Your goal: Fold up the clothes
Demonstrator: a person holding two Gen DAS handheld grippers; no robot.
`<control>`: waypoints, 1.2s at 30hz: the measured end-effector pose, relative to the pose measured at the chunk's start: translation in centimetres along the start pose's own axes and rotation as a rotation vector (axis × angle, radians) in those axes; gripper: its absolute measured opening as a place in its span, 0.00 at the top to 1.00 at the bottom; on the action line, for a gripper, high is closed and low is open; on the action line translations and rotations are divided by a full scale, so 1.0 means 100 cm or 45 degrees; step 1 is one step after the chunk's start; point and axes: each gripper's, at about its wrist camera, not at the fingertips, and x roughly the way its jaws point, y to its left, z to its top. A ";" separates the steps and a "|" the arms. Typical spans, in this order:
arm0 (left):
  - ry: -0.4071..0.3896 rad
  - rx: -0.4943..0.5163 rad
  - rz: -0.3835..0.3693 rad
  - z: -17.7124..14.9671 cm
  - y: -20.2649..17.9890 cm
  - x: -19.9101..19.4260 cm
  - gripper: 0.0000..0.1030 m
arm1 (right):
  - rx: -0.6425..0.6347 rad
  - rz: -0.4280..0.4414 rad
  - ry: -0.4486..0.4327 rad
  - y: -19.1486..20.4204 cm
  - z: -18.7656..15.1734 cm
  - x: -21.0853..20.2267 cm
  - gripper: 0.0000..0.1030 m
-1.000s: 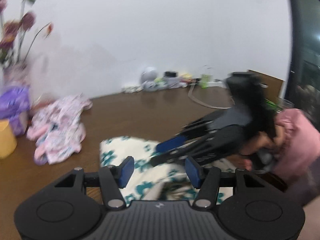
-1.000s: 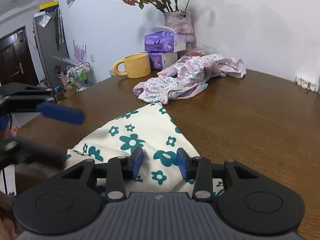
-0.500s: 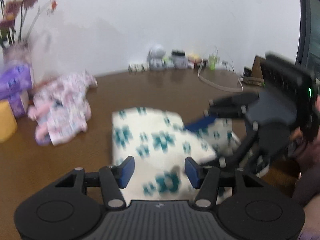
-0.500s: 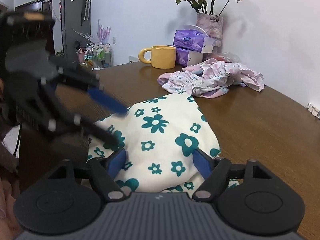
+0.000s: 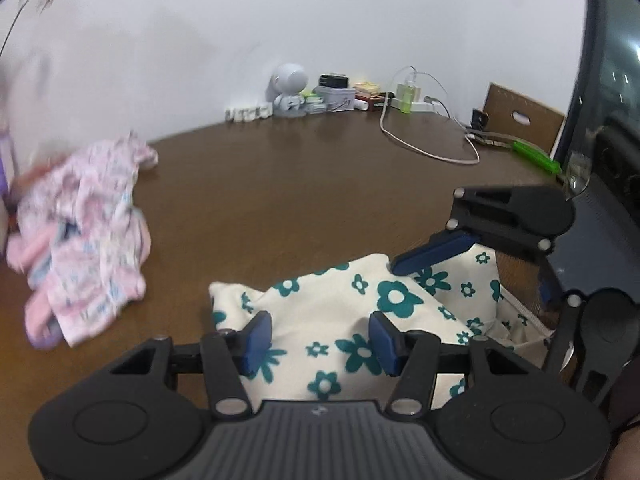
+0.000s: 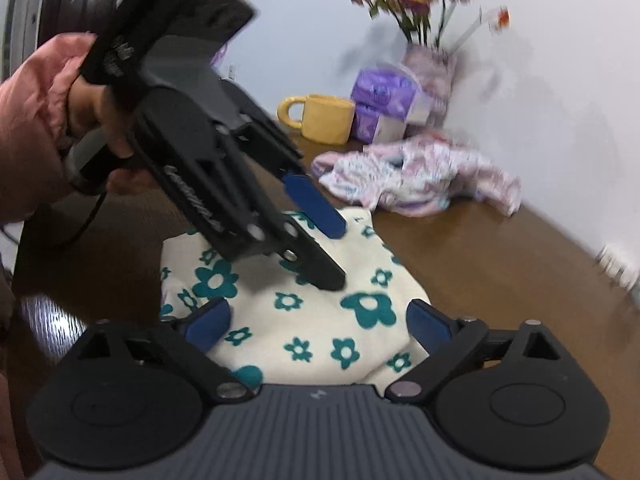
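A cream cloth with teal flowers (image 5: 340, 312) lies folded on the brown table, also in the right wrist view (image 6: 320, 308). My left gripper (image 5: 320, 338) is open just above its near part, holding nothing. My right gripper (image 6: 320, 320) is open wide over the same cloth. In the left wrist view the right gripper (image 5: 472, 272) hangs over the cloth's right end. In the right wrist view the left gripper (image 6: 328, 248) is held in a pink-sleeved hand and points down at the cloth.
A crumpled pink floral garment (image 5: 84, 232) lies at the left, also seen in the right wrist view (image 6: 416, 180). A yellow mug (image 6: 320, 118), purple tissue packs (image 6: 380, 100) and a flower vase (image 6: 428, 72) stand behind it. A white cable (image 5: 424, 148) and small items line the far wall.
My right gripper has opened wider. Both grippers have drawn closer together over the flowered cloth. The cloth lies more bunched and further folded than a second ago.
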 end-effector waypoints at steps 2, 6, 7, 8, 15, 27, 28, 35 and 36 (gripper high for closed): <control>-0.002 -0.034 -0.018 -0.002 0.005 0.002 0.48 | 0.074 0.056 0.032 -0.008 -0.002 0.006 0.07; -0.031 -0.079 -0.025 -0.005 0.009 -0.003 0.47 | 0.171 0.104 0.058 -0.016 -0.005 0.011 0.07; -0.050 -0.084 -0.012 -0.005 0.007 -0.009 0.44 | 0.192 0.111 0.062 -0.017 -0.005 0.011 0.07; -0.069 -0.093 0.001 -0.007 0.005 -0.016 0.39 | 0.205 0.111 0.056 -0.018 -0.006 0.009 0.07; -0.105 -0.333 0.047 -0.041 0.016 -0.056 0.29 | 0.150 0.012 -0.114 -0.012 0.006 -0.041 0.10; -0.026 -0.644 -0.082 -0.074 0.033 -0.049 0.29 | 0.159 0.090 0.018 -0.014 -0.003 -0.009 0.50; -0.032 -0.667 -0.103 -0.075 0.034 -0.048 0.28 | 0.175 0.090 0.014 -0.015 -0.006 -0.010 0.50; -0.140 -0.964 -0.232 -0.084 0.034 -0.035 0.28 | 0.321 0.105 -0.047 -0.025 -0.023 -0.014 0.50; -0.154 -0.996 -0.230 -0.084 0.034 -0.033 0.28 | 0.332 0.104 -0.054 -0.025 -0.025 -0.015 0.50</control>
